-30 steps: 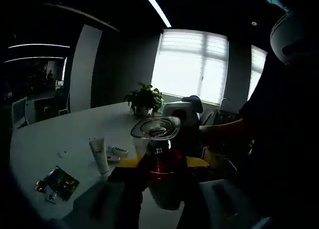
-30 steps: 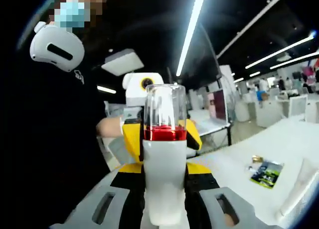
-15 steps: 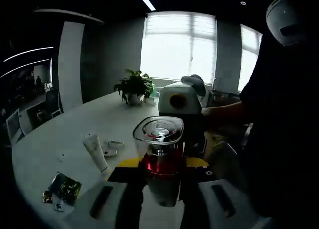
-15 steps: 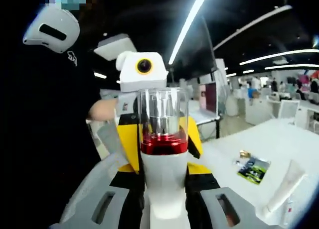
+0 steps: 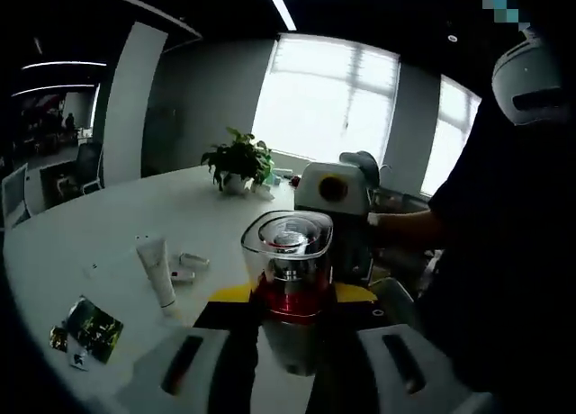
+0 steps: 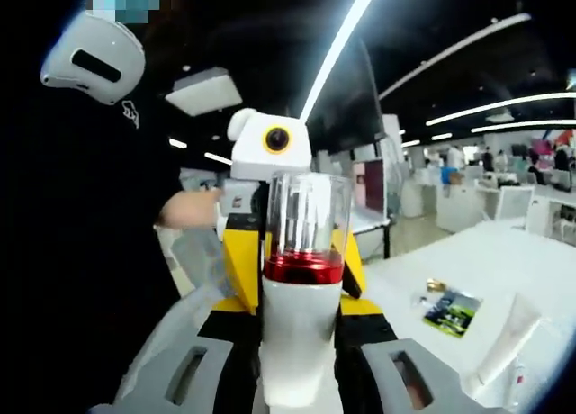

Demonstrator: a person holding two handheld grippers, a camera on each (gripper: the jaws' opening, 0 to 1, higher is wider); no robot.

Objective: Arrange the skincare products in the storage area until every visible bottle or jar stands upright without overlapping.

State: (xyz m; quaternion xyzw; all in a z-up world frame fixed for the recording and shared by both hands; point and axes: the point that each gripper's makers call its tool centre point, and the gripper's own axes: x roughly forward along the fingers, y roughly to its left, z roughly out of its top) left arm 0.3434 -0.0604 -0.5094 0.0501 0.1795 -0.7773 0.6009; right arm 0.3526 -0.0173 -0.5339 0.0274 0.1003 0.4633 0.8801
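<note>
A skincare bottle [image 5: 290, 292] with a clear cap, a red band and a white body is held up in the air above the white table [image 5: 99, 243]. My left gripper [image 5: 290, 313] is shut on it. In the right gripper view the same bottle [image 6: 301, 324] stands upright between the jaws of my right gripper [image 6: 301, 328], which is shut on its white body. The left gripper's yellow fingers [image 6: 239, 261] flank the red band from behind. A white tube [image 5: 157, 272] lies flat on the table, and the tube [image 6: 502, 340] is also seen at the lower right.
A small white item [image 5: 186, 264] lies beside the tube and a dark green sachet [image 5: 85, 328] lies nearer the table edge; the sachet [image 6: 452, 309] is on the table [image 6: 486, 261]. A potted plant [image 5: 238, 164] stands at the far end. A person in dark clothes [image 5: 504, 252] stands close.
Both views have shifted a little with the hands. The bottle stays gripped by both grippers. The other gripper stands more fully behind the bottle in each view.
</note>
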